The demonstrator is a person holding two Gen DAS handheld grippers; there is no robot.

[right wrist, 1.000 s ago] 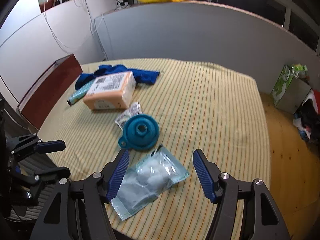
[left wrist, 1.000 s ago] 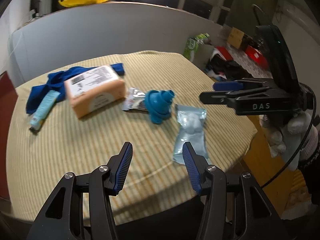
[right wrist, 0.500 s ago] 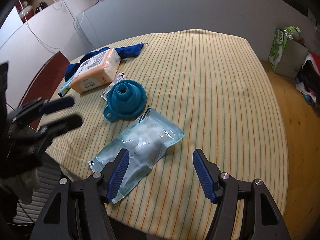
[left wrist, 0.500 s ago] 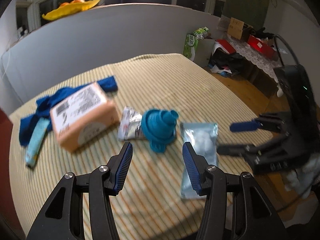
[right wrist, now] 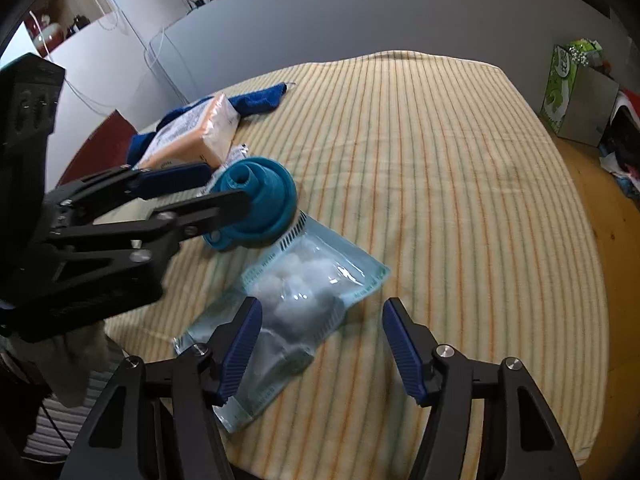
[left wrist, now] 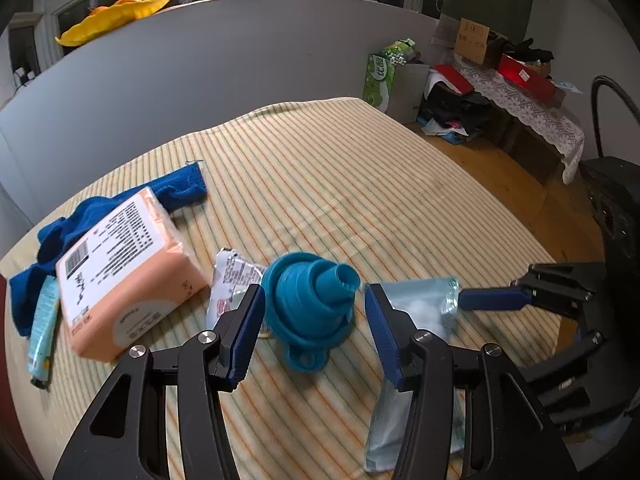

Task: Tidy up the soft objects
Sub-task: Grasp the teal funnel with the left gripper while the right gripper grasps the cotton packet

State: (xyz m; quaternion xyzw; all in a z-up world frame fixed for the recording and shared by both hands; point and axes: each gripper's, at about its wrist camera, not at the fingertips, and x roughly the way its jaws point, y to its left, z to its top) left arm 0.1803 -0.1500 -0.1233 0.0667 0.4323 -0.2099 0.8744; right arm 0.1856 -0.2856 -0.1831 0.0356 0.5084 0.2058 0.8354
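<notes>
On the striped tablecloth a teal collapsible funnel lies between the open fingers of my left gripper, just beyond the tips; the pads are not on it. In the right wrist view my left gripper reaches in from the left beside the funnel. A clear bag of cotton balls lies under my right gripper, whose jaws are closing with the bag between them and no pad pressing on it. My right gripper also shows beside the bag.
An orange tissue pack rests on a blue cloth at the left, with a silver sachet and a pale blue tube nearby. A grey partition stands behind the table. A green box sits on the floor.
My left gripper has moved in closer, so the funnel now sits between its fingers. My right gripper has sunk toward the cotton bag, rolled a little, and its jaws have narrowed slightly.
</notes>
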